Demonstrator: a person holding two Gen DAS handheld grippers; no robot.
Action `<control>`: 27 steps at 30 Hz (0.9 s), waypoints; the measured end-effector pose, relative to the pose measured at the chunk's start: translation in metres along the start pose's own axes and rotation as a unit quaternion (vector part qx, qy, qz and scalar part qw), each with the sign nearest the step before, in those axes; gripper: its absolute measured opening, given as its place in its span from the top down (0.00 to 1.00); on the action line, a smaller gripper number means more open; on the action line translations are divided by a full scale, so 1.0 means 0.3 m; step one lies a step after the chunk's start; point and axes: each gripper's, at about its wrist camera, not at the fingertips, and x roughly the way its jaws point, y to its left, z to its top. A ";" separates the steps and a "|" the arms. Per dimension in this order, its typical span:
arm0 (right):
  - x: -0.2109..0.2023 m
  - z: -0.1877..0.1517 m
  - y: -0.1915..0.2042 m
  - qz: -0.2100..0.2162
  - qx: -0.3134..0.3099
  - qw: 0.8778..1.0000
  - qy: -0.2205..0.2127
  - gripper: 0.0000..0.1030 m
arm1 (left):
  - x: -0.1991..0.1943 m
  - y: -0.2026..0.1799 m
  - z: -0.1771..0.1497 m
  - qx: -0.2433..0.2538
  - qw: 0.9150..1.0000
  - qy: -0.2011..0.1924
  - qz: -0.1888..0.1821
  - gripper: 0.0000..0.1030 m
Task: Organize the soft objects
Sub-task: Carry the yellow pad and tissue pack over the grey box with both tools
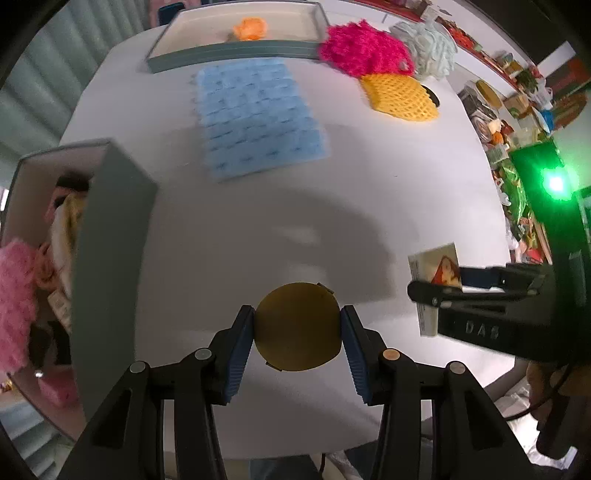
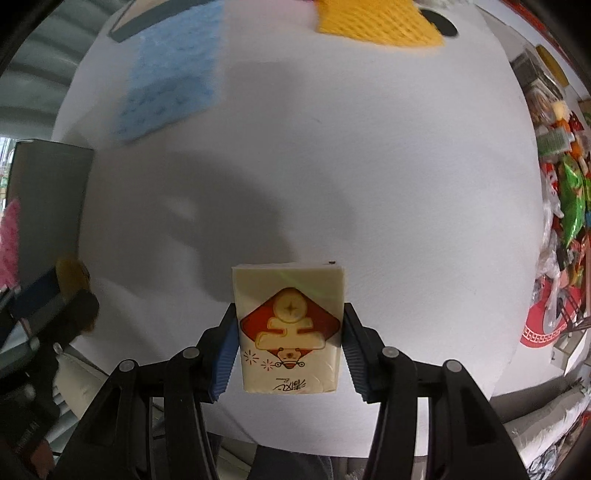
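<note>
My left gripper is shut on a round mustard-yellow pad held above the white table. My right gripper is shut on a cream tissue pack with a red diamond print; the pack also shows in the left wrist view, at the right. A grey box at the left holds pink fluffy things. A blue cloth, a magenta fluffy item, a yellow mesh pad and a pale loofah lie on the far side of the table.
A shallow grey tray at the far edge holds an orange fluffy item. Cluttered shelves stand to the right. The grey box also shows in the right wrist view, at the left.
</note>
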 end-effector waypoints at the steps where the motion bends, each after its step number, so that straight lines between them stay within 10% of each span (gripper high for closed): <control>1: -0.008 0.007 0.019 0.001 -0.003 1.000 -0.002 0.46 | -0.006 0.010 -0.005 -0.001 1.000 -0.001 0.001 0.53; 13: -0.094 0.167 0.364 0.020 -0.046 0.998 -0.045 0.46 | -0.181 0.224 -0.057 -0.053 0.997 -0.059 0.008 0.53; 27: -0.359 -0.019 0.642 0.056 -0.134 0.982 -0.118 0.46 | -0.343 0.673 -0.204 -0.171 0.977 -0.103 0.074 0.53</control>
